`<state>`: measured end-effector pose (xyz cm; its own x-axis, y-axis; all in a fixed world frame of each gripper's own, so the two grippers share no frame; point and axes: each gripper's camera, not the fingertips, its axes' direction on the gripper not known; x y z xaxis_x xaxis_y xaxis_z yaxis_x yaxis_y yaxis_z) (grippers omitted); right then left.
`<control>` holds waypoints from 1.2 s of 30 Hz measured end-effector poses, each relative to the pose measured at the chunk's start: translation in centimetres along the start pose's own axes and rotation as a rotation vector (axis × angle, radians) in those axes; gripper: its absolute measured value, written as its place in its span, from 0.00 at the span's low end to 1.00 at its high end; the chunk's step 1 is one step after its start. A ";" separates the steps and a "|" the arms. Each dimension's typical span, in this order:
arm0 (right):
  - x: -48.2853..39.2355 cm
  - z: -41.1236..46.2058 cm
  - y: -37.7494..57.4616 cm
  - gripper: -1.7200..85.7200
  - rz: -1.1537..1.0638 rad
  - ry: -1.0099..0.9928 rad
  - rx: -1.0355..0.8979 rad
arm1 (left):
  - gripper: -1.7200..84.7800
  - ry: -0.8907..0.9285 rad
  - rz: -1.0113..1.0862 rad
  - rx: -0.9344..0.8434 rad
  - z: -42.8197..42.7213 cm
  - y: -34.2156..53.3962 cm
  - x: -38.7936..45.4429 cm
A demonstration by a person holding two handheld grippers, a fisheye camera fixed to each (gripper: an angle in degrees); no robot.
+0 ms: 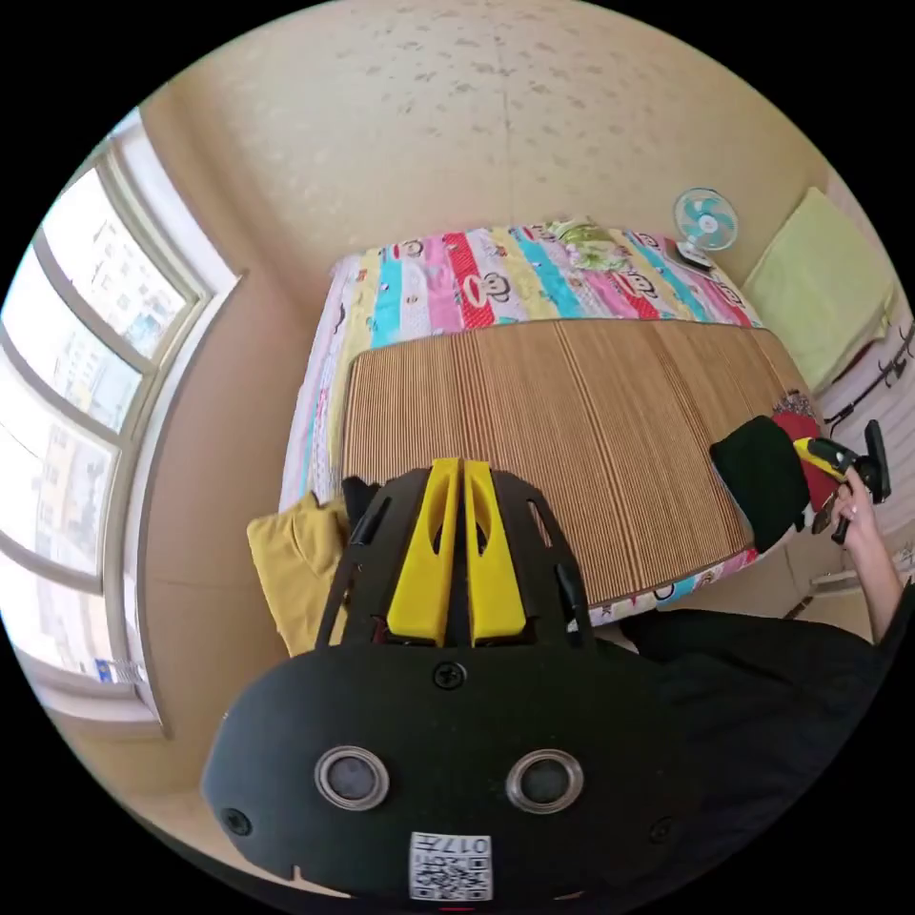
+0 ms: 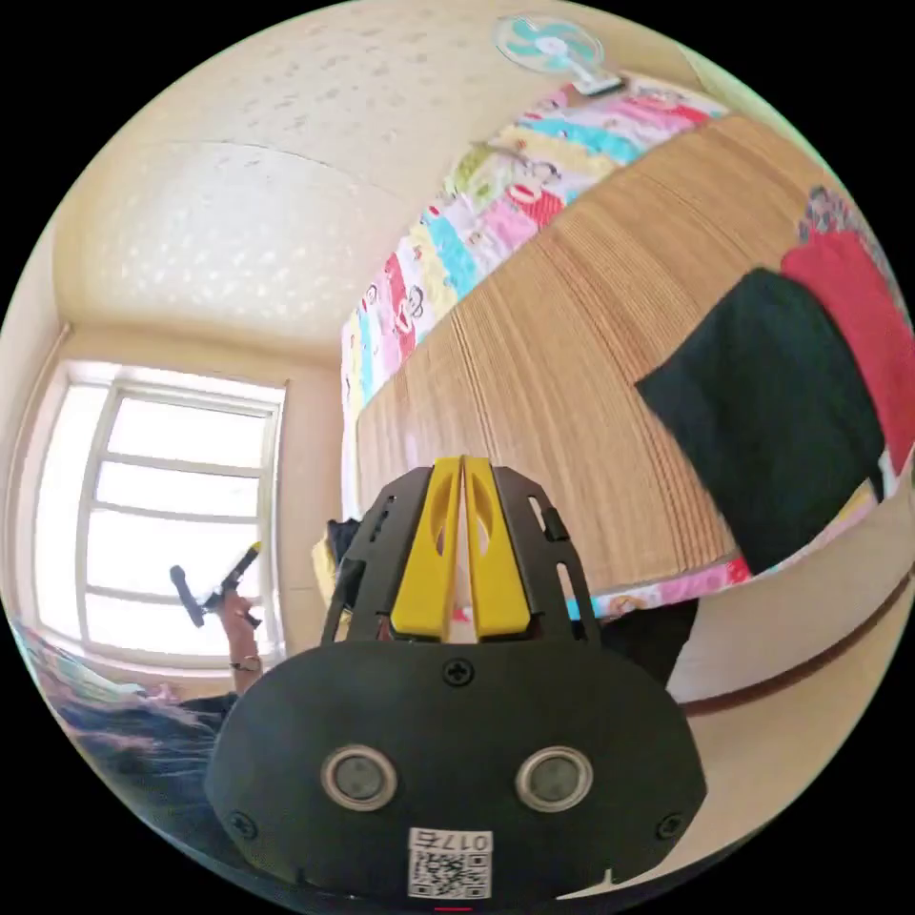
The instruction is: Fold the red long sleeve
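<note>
Both grippers hang in the air with jaws pressed together on nothing: the left gripper [image 1: 462,477] and the right gripper [image 2: 462,474]. The red long sleeve [image 2: 853,315] lies folded at the bamboo mat's [image 1: 553,429] edge, beside a dark garment [image 2: 772,419]. Opening it calls for dragging it to the mat's bare middle, away from the bed's drop-off.

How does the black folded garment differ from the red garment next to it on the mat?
The black folded garment is dark and nearer the bamboo mat's middle; the red garment is bright and nearer the mat's side edge. The black one shows more surface in the right gripper view. The black one partly covers the red one. Both lie flat on the mat.
</note>
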<state>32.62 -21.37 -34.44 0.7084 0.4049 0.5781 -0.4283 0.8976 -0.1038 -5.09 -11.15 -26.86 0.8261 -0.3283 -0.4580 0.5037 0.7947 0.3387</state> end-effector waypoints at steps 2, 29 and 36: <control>-4.2 -8.4 5.0 0.03 -0.321 0.258 0.413 | 0.03 0.030 0.037 0.159 -1.9 -0.8 5.6; 35.7 1.0 -0.4 0.16 0.053 0.482 -0.084 | 0.18 0.860 0.009 0.624 -3.2 2.5 35.8; 40.7 9.0 1.2 0.10 0.181 0.577 -0.211 | 0.21 0.765 -0.082 0.664 -3.1 3.1 33.5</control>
<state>55.94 -5.41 -3.72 0.8484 0.5292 0.0137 -0.4918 0.7974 -0.3496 23.39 -18.09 -43.72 0.5170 0.2305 -0.8244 0.7823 0.2636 0.5643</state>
